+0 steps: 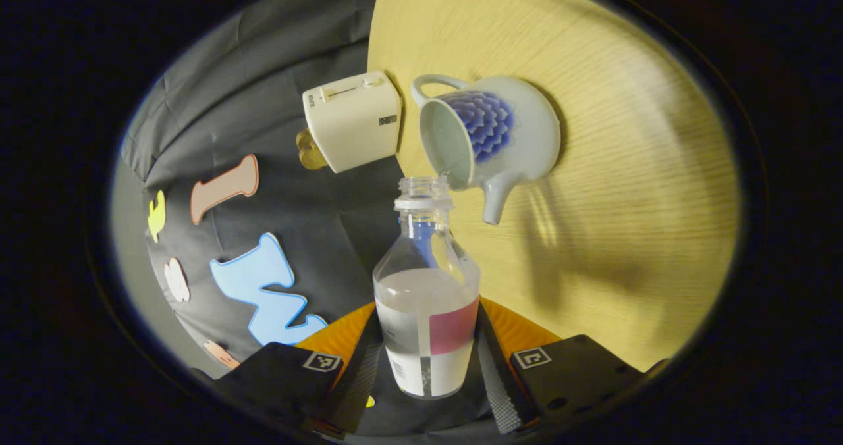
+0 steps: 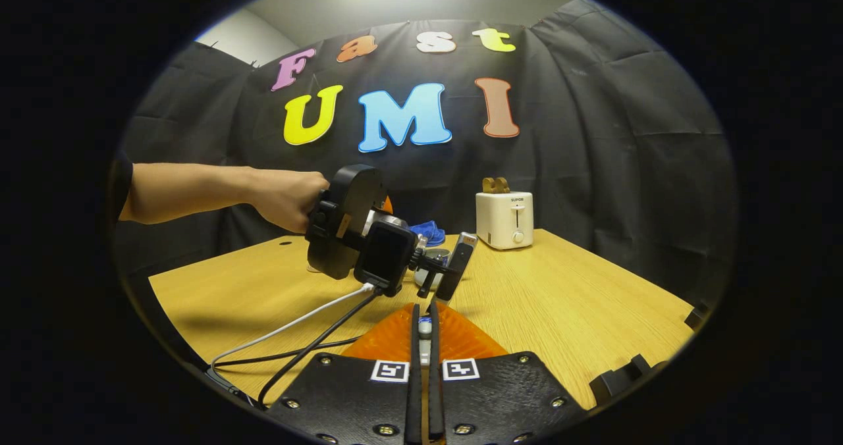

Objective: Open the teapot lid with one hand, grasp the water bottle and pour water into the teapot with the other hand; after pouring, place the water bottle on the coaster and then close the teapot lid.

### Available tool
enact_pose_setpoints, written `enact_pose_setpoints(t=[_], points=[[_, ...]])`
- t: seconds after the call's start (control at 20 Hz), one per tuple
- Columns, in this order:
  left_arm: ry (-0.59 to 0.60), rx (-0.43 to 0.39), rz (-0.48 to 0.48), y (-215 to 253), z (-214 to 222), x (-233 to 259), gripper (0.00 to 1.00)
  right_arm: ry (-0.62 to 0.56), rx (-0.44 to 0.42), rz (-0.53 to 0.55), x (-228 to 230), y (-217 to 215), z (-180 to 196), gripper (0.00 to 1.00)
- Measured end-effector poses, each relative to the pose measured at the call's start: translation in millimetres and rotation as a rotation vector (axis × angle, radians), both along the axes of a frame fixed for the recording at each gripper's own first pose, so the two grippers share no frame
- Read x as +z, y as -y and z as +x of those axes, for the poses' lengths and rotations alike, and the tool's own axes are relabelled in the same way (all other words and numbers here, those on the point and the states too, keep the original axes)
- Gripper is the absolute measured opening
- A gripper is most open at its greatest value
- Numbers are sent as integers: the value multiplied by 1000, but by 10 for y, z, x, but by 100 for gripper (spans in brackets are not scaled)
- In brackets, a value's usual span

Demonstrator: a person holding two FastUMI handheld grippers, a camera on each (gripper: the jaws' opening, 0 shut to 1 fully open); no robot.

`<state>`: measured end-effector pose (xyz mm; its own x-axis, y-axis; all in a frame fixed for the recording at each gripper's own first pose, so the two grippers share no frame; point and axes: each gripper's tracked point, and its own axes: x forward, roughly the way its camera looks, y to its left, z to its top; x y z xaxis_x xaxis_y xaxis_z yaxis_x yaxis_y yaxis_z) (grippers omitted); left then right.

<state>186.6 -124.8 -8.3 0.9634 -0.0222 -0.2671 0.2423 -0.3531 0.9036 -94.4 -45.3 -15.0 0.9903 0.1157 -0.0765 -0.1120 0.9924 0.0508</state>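
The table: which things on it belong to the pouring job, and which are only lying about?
For the job:
- water bottle, held in the left claw, uncapped
- teapot, lid off
- small knobbed thing, likely the lid, pinched in the right claw

Lying about:
- toaster
- blue thing behind the other claw

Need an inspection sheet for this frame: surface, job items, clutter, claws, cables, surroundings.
Surface: light wooden table.
Job's things: teapot lid off, mouth open; water bottle uncapped, part full, neck tipped at the teapot's mouth.
Clutter: toaster beside the teapot; blue thing farther back.
Claws: left claw shut on water bottle; right claw nearly closed on small pale piece, maybe the lid's knob.
Cables: white and black cables trail over table.
Surroundings: black cloth wall; person's hand.
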Motion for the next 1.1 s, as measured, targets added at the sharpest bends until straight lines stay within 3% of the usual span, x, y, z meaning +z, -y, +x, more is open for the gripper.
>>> enact_pose_setpoints(t=[1.1], points=[[56, -44, 154, 112, -8, 251, 86, -27, 8, -4, -81, -3, -33, 4]])
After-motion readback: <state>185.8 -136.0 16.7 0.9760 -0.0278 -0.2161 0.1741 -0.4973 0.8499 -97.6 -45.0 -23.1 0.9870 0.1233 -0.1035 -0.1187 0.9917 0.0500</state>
